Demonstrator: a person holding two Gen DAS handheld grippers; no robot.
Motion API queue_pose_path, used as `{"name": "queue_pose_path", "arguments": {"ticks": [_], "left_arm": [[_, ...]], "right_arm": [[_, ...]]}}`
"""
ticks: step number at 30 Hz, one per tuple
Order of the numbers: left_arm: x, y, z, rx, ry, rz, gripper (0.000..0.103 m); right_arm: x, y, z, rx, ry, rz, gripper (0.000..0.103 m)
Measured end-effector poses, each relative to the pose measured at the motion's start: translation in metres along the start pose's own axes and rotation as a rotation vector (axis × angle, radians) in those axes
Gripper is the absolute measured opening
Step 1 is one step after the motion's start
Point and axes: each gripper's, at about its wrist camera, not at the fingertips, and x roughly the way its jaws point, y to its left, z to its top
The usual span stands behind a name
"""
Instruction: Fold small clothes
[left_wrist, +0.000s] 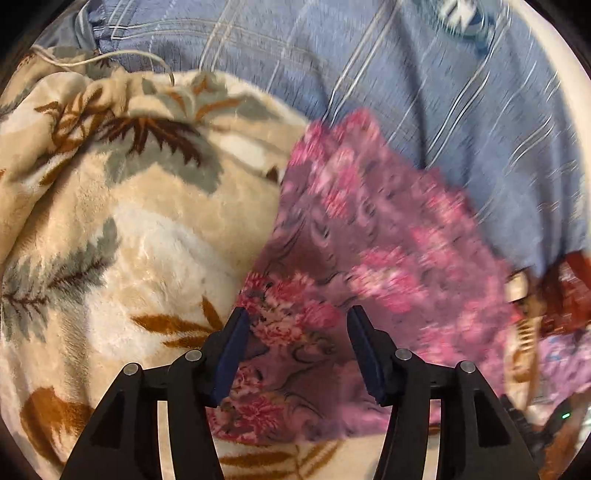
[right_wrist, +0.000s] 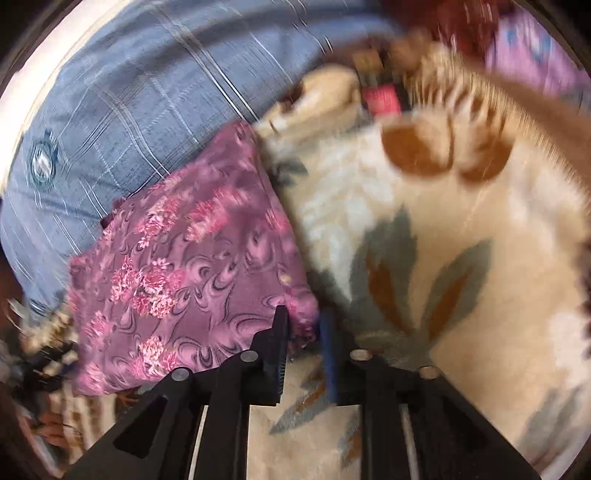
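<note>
A small purple cloth with pink flowers lies flat on a cream leaf-patterned blanket. In the left wrist view my left gripper is open, its fingers astride the cloth's near edge and just above it. In the right wrist view the same cloth lies left of centre. My right gripper is nearly shut, pinching the cloth's near right corner between its pads. Both views are motion-blurred.
A blue plaid shirt worn by a person fills the far side and also shows in the right wrist view. The blanket spreads to the right there. Blurred red and lilac items lie at the far right.
</note>
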Motion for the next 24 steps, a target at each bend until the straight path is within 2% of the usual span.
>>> {"name": "queue_pose_path", "arguments": {"ticks": [1, 3, 4, 5, 6, 7, 10, 14, 19, 23, 24], "left_arm": [[-0.012, 0.007, 0.005, -0.020, -0.027, -0.037, 0.054], [-0.030, 0.023, 0.013, -0.063, -0.079, -0.059, 0.056], [-0.038, 0.033, 0.017, -0.087, -0.101, -0.045, 0.057], [-0.042, 0.040, 0.020, -0.101, -0.118, -0.024, 0.057], [-0.046, 0.050, 0.023, -0.119, -0.134, 0.008, 0.057], [-0.047, 0.058, 0.025, -0.140, -0.138, 0.026, 0.057], [-0.045, 0.081, 0.028, -0.206, -0.110, 0.008, 0.057], [-0.045, 0.092, 0.034, -0.221, -0.114, 0.030, 0.057], [-0.053, 0.102, 0.034, -0.239, -0.134, 0.026, 0.057], [-0.052, 0.112, 0.034, -0.278, -0.127, -0.003, 0.057], [-0.050, 0.114, 0.034, -0.282, -0.122, -0.008, 0.057]], "right_arm": [[-0.012, 0.009, -0.001, -0.029, -0.045, -0.031, 0.022], [-0.031, 0.032, -0.004, -0.103, -0.108, -0.004, 0.025], [-0.038, 0.052, -0.009, -0.170, -0.125, 0.026, 0.029], [-0.039, 0.072, -0.014, -0.239, -0.124, 0.056, 0.041], [-0.039, 0.095, -0.022, -0.318, -0.112, 0.092, 0.049], [-0.037, 0.122, -0.033, -0.399, -0.098, 0.132, 0.050], [-0.023, 0.196, -0.071, -0.595, -0.044, 0.259, 0.050], [0.004, 0.282, -0.120, -0.798, 0.026, 0.328, 0.050], [0.031, 0.345, -0.171, -1.039, 0.009, 0.270, 0.055], [0.049, 0.370, -0.195, -1.200, -0.090, 0.162, 0.054], [0.054, 0.375, -0.198, -1.226, -0.115, 0.129, 0.051]]}}
